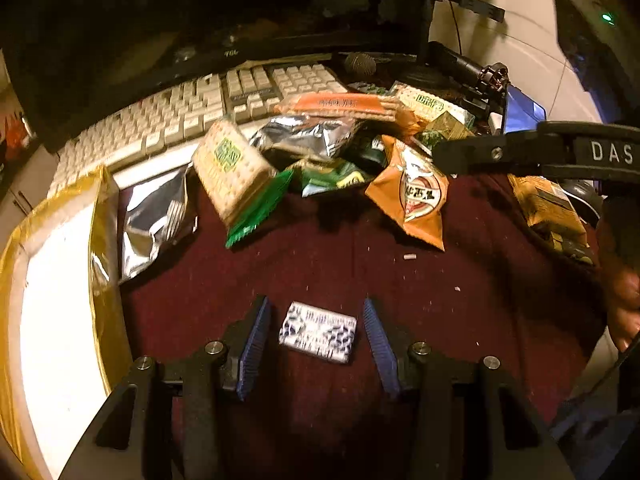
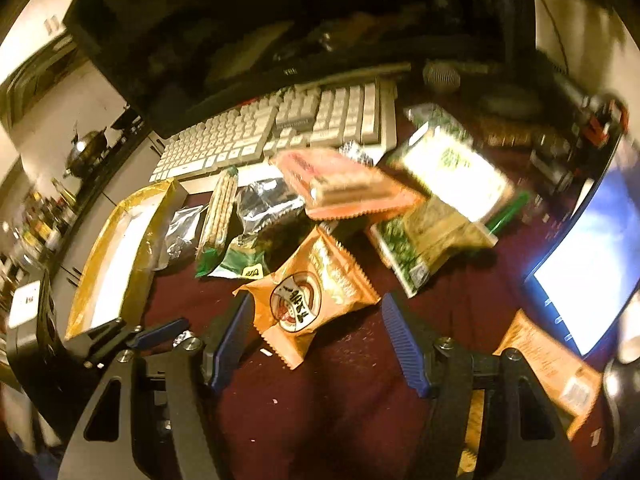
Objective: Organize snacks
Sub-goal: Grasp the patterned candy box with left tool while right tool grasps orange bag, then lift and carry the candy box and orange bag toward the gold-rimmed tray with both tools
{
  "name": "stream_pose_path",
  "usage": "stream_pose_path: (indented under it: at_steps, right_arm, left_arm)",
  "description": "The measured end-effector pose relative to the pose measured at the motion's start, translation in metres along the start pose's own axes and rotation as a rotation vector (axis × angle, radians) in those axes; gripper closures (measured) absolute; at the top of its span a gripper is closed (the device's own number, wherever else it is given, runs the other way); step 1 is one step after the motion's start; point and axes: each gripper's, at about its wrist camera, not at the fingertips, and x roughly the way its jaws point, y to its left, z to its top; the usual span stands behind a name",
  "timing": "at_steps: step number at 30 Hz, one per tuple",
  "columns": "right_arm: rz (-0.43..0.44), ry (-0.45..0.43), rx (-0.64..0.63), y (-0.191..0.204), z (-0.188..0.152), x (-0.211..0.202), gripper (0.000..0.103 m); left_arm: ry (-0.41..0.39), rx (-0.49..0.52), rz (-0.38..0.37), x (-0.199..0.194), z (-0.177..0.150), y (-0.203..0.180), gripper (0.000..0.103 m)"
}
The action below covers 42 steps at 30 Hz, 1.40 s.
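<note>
A heap of snack packets lies on the dark red cloth (image 1: 320, 264) in front of the keyboard. My left gripper (image 1: 316, 330) is open, its blue pads either side of a small blue-and-white candy packet (image 1: 318, 332) lying on the cloth. My right gripper (image 2: 316, 332) is open around an orange packet (image 2: 308, 304), which also shows in the left wrist view (image 1: 416, 196). In the heap are a cracker pack with a green end (image 1: 236, 172), a silver bag (image 1: 308, 136) and an orange cracker pack (image 2: 344, 184).
A gold-edged box with a white inside (image 1: 56, 292) stands at the left, with a silver bag (image 1: 156, 216) beside it. A keyboard (image 1: 192, 116) and monitor (image 2: 240, 32) are behind the heap. A lit screen (image 2: 592, 280) is at the right. Another orange packet (image 2: 548, 364) lies near it.
</note>
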Motion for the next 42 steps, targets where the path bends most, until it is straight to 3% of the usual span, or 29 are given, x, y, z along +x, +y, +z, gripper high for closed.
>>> stream_pose_path:
  at_steps: [1, 6, 12, 17, 21, 23, 28, 42]
  right_arm:
    - [0.021, 0.023, 0.024, -0.002, 0.000, 0.005, 0.037]
    - [0.075, 0.094, 0.110, -0.008, 0.001, 0.023, 0.037]
    - [0.020, 0.089, 0.093, 0.007, 0.012, 0.034, 0.035]
    - [-0.107, 0.080, -0.064, 0.034, 0.009, 0.045, 0.035]
    - [-0.225, 0.067, -0.213, 0.049, -0.002, 0.047, 0.061]
    - [-0.252, 0.058, -0.278, 0.054, -0.009, 0.045, 0.064]
    - [-0.360, -0.027, -0.417, 0.068, -0.019, 0.038, 0.067]
    - [-0.475, -0.129, -0.524, 0.082, -0.026, 0.025, 0.067]
  left_arm:
    - [-0.007, 0.006, -0.004, 0.000, 0.001, -0.001, 0.068]
    - [-0.036, 0.026, 0.019, -0.001, -0.001, -0.004, 0.068]
    - [-0.042, -0.012, 0.002, -0.004, -0.001, 0.005, 0.069]
    - [-0.057, -0.021, 0.005, -0.007, 0.000, 0.009, 0.069]
    - [-0.062, -0.032, 0.011, -0.009, -0.001, 0.013, 0.069]
    - [-0.062, -0.038, 0.012, -0.008, 0.001, 0.015, 0.069]
    - [-0.065, -0.048, 0.025, -0.009, 0.003, 0.016, 0.069]
    - [-0.070, -0.056, 0.045, -0.014, 0.004, 0.016, 0.069]
